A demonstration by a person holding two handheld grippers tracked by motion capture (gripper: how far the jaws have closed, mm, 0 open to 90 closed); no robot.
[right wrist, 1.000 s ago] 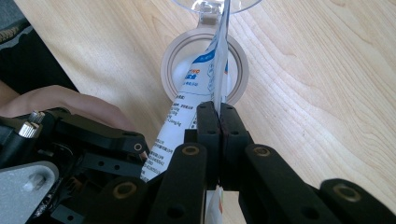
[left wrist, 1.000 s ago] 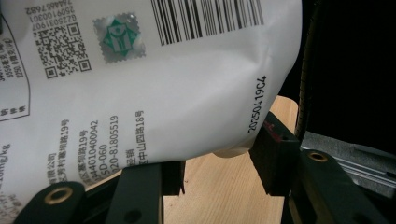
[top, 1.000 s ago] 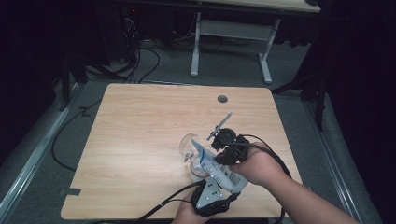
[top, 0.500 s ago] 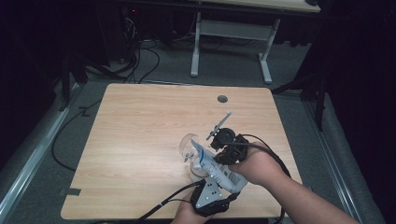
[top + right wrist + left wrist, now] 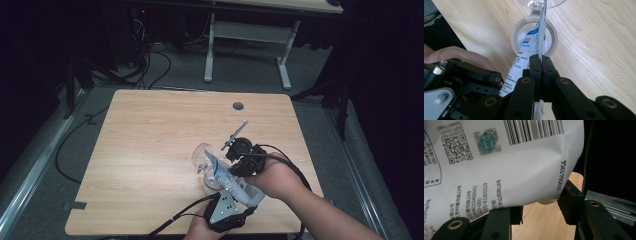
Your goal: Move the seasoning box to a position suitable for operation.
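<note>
A white printed pouch [image 5: 226, 176] with a barcode is held over a clear round jar [image 5: 202, 159] that stands near the table's front edge. The jar's white-rimmed mouth [image 5: 517, 31] lies just under the pouch's tip [image 5: 530, 42], with its clear lid [image 5: 536, 3] hinged open behind it. My right gripper [image 5: 540, 59] is shut flat on the pouch's thin top edge. The left gripper [image 5: 540, 206] comes in from the front and is shut on the pouch's full body [image 5: 511, 170], which bulges between its pads. In the high view, the left gripper [image 5: 235, 196] is below the right gripper [image 5: 231, 165].
The wooden table [image 5: 150, 135] has a cable hole [image 5: 238, 106] near its far edge. Black cables trail from both grippers over the front edge. Another desk's white frame [image 5: 247, 35] stands behind, and more cables lie on the floor at the left.
</note>
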